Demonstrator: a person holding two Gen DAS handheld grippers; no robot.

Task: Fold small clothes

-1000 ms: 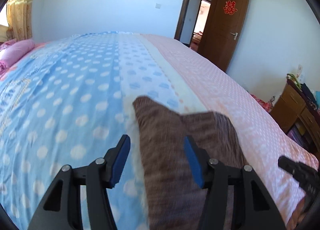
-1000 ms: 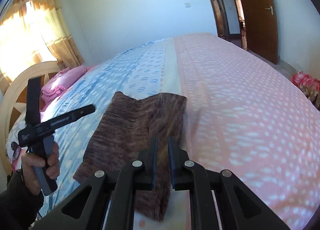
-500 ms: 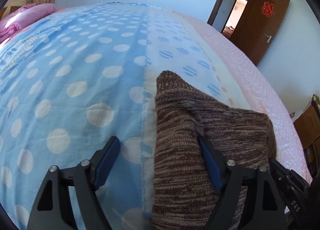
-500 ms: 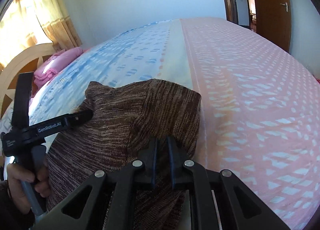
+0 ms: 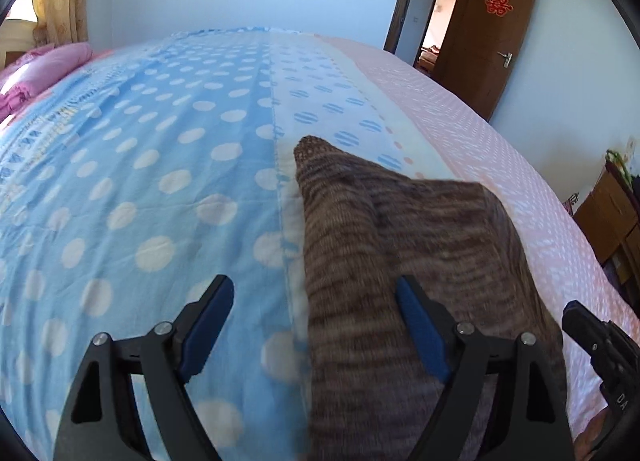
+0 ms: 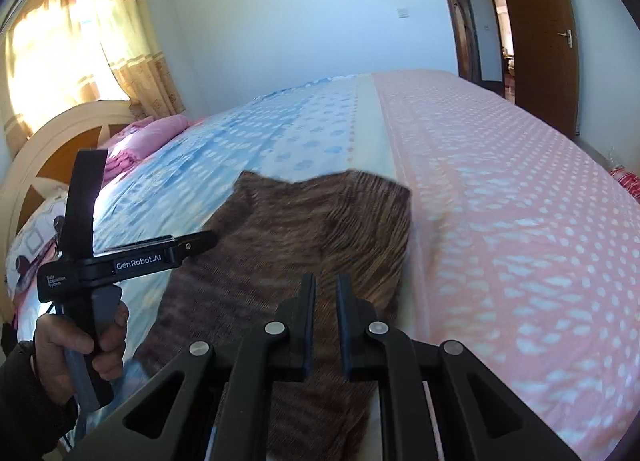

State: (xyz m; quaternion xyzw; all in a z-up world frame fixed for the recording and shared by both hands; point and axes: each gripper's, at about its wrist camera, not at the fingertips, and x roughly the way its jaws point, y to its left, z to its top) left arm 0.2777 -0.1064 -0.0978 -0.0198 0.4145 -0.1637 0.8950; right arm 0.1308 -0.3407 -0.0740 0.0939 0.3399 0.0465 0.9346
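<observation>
Jaws, left: the left gripper has its jaws spread wide, having just been opening; the left edge of the brown knitted garment lies between them, with neither blue pad pressing on it.
Jaws, right: the right gripper has its jaws pressed nearly together over the garment's near part; whether they pinch any knit I cannot tell.
Garment: lies flat on the bed, along the seam between the blue dotted sheet and the pink dotted sheet, its two far corners pointing to the far end.
Hand: a hand in a dark sleeve grips the left gripper's handle, beside the garment.
Room: pink bedding by the headboard; brown door ajar.
</observation>
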